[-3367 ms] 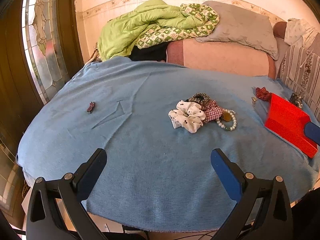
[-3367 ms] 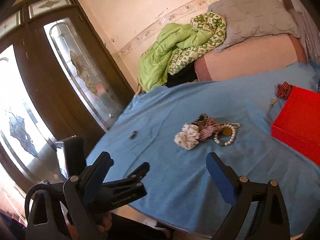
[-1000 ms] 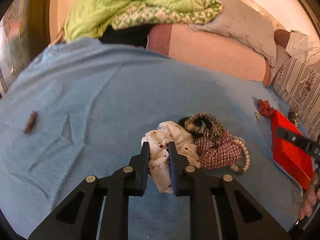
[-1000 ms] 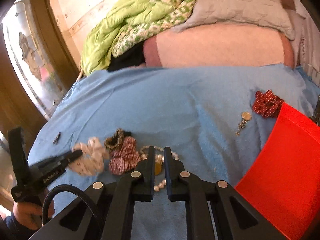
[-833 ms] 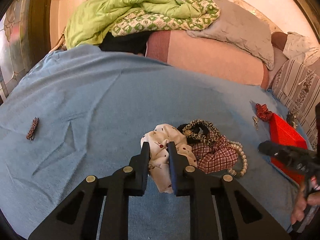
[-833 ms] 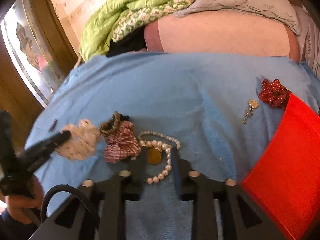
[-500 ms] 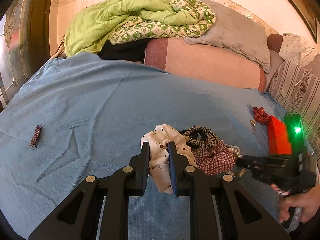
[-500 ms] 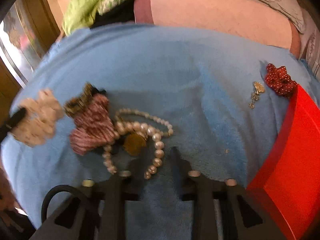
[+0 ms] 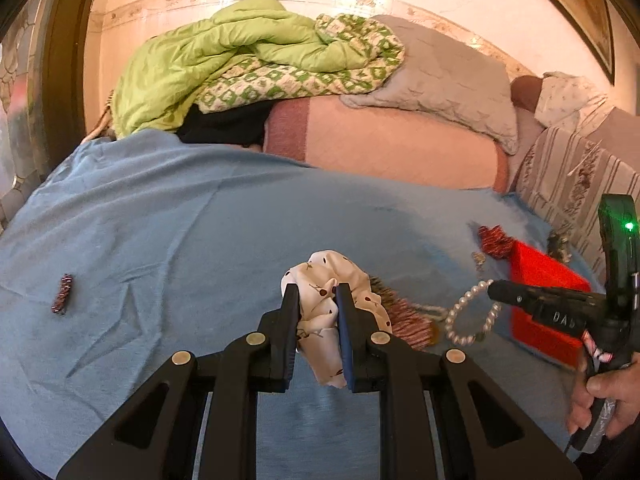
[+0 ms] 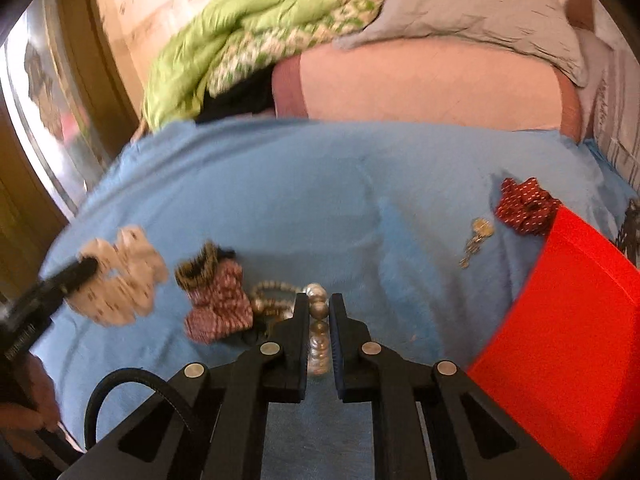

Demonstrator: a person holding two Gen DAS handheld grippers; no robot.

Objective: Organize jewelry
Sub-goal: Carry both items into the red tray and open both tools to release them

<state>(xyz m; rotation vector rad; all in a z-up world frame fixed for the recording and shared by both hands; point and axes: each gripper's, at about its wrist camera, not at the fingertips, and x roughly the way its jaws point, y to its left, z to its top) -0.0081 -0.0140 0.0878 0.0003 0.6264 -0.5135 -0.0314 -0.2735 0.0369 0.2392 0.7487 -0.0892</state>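
Both tongs now grip: left (image 9: 317, 294) scrunchie (image 9: 320, 272), right (image 10: 319, 304) pearls (image 10: 318, 344).

The blue cloth (image 9: 200, 216) is soft and matt. On it, a white scrunchie (image 9: 320, 304) of printed fabric; beside it, glossy pearl beads (image 9: 468, 300) and a smooth red box (image 10: 568, 320)

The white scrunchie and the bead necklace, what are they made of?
The white scrunchie looks like soft matte cloth with small dark prints: it bunches and folds. The bead necklace looks like glossy pearl beads, real or plastic I cannot tell: round, pale, each catching the light.
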